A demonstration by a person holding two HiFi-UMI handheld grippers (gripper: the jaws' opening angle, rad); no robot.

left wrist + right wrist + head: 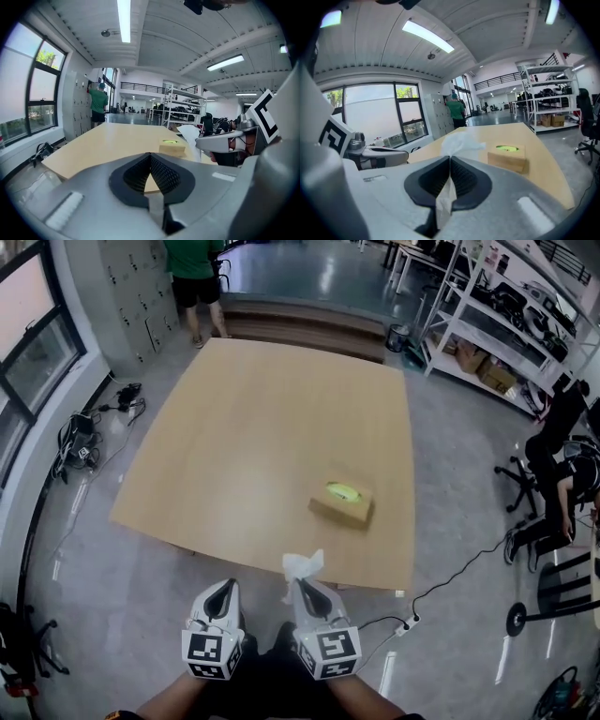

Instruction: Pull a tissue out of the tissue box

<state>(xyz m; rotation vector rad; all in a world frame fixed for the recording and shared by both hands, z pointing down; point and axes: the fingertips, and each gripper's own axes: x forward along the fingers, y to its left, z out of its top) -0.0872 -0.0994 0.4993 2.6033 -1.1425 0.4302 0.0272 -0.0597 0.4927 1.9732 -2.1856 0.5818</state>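
right gripper point(450, 160): jaws pressed together on a tissue point(458, 140). the pads pinch the sheet through its bunched middle; a crumpled end fans out past the tips and a tail hangs down between the pads.

left gripper point(150, 157): jaws together, nothing between them, held just beside the right one.

both sit off the near edge of the table point(234, 427).

tissue box point(342, 502): flat on the table toward its near right part, well apart from the tissue; no sheet joins the two. green oval slot faces up; too small to tell if another sheet stands in it.

handling, judged: tissue is very light, limp, easily torn, not slippery. a soft pinch on the bunched part holds best; a thin edge could rip. the box looks like light card and would likely slide or lift under a pull unless steadied.
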